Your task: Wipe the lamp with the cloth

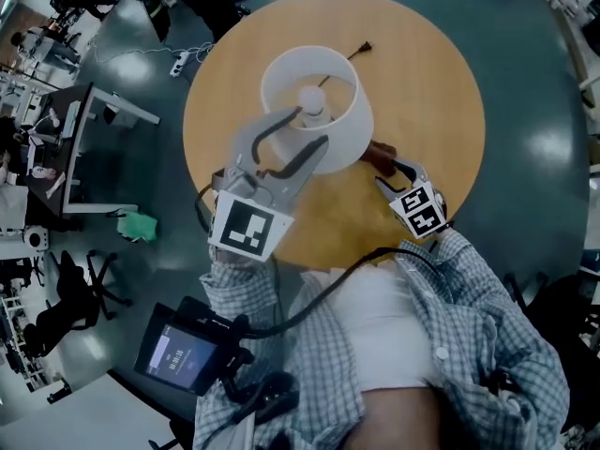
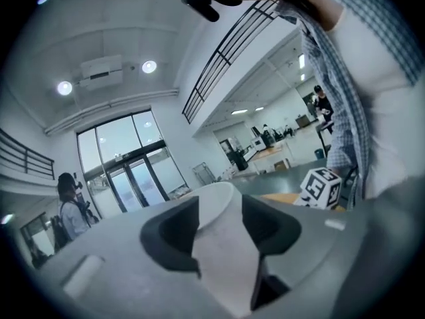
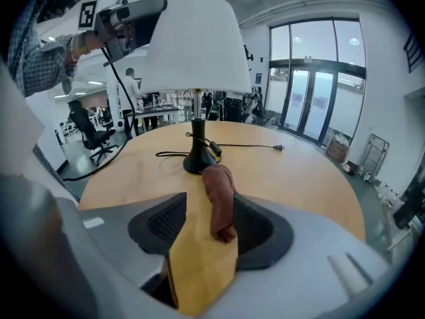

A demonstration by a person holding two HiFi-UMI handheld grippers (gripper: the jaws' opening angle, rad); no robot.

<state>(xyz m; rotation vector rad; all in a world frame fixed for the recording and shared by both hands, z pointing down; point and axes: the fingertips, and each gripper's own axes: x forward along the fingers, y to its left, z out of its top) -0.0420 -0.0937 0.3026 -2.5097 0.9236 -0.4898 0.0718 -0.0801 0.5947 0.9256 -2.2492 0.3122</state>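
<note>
A lamp with a white shade stands on the round wooden table. Its black base shows in the right gripper view. My left gripper reaches level to the shade's top rim, and the shade fills the gap between its parted jaws. I see no pad pressing on it. A brown cloth lies between the base and my right gripper. The cloth's end rests against the right pad. Bare table shows between it and the left pad, so these jaws stand open.
The lamp's black cord runs over the far side of the table to a plug. Around the table are a desk, office chairs, a power strip and a small screen. A person stands near the glass doors.
</note>
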